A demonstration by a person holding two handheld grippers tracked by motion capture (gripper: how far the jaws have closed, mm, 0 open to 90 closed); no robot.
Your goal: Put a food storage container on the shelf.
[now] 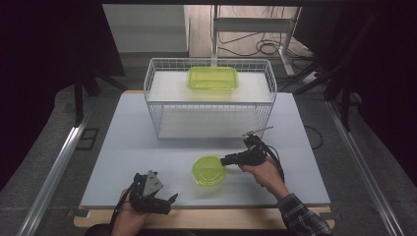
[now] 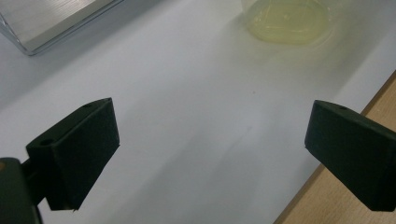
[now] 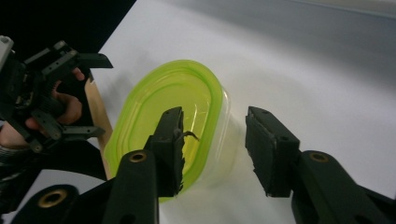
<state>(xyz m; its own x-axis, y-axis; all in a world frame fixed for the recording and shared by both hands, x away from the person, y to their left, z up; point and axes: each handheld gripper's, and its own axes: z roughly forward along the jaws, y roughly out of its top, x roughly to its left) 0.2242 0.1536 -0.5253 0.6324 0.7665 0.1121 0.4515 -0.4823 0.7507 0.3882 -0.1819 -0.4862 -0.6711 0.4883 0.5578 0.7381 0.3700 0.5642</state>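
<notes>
A white table (image 1: 128, 147) carries a wire basket (image 1: 210, 98) at its far side and a small oval green-lidded tub (image 1: 209, 170) nearer the person. A second, rectangular green-lidded tub (image 1: 213, 77) rests on the upper shelf of the wire basket.

The right gripper (image 1: 227, 160) lies at the right edge of the oval tub, pointing left across the table. In the right gripper view its jaws stand apart, not clamped: one jaw is over the green lid, the other outside the clear wall on the table side, so the rim of the oval tub (image 3: 173, 121) sits between them. Whether either jaw touches the tub cannot be told.

The left gripper (image 1: 167, 199) sits at the near edge of the table, to the left of the oval tub and well apart from it. In the left gripper view its jaws are spread wide over bare table, holding nothing, with the oval tub (image 2: 287, 21) farther off at the top and a corner of the wire basket (image 2: 46, 23) at upper left.
</notes>
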